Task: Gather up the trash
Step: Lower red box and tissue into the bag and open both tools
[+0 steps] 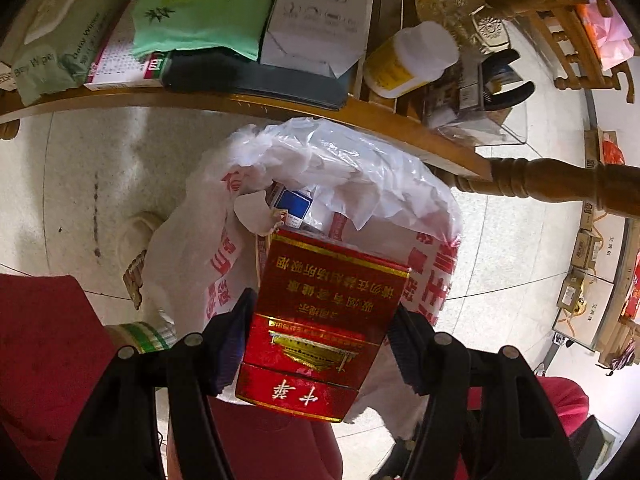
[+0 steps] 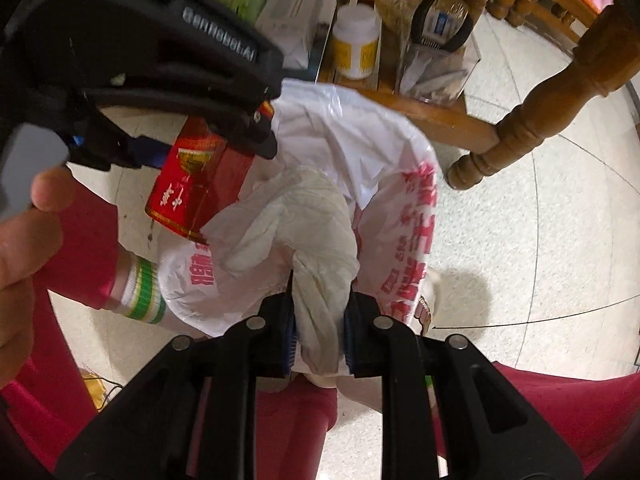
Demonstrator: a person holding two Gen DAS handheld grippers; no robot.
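Note:
A red and gold cigarette pack (image 1: 316, 320) is clamped between the pads of my left gripper (image 1: 318, 340), right over the mouth of a white plastic bag with red print (image 1: 360, 176). Inside the bag lie a blue box (image 1: 294, 202) and crumpled paper. In the right wrist view my right gripper (image 2: 320, 336) is shut on a wad of crumpled white tissue (image 2: 304, 216) above the same bag (image 2: 384, 152). The left gripper (image 2: 208, 136) with the red pack (image 2: 192, 184) shows at upper left, held by a hand (image 2: 24, 232).
A low wooden shelf (image 1: 256, 100) behind the bag carries wipes packs (image 1: 200, 4), a white box (image 1: 316, 16) and a yellow-labelled bottle (image 1: 408, 60). A turned wooden leg (image 2: 532, 120) stands right of the bag. Red trouser legs (image 1: 48, 352) and a striped sock (image 2: 140, 292) sit close by on the tiled floor.

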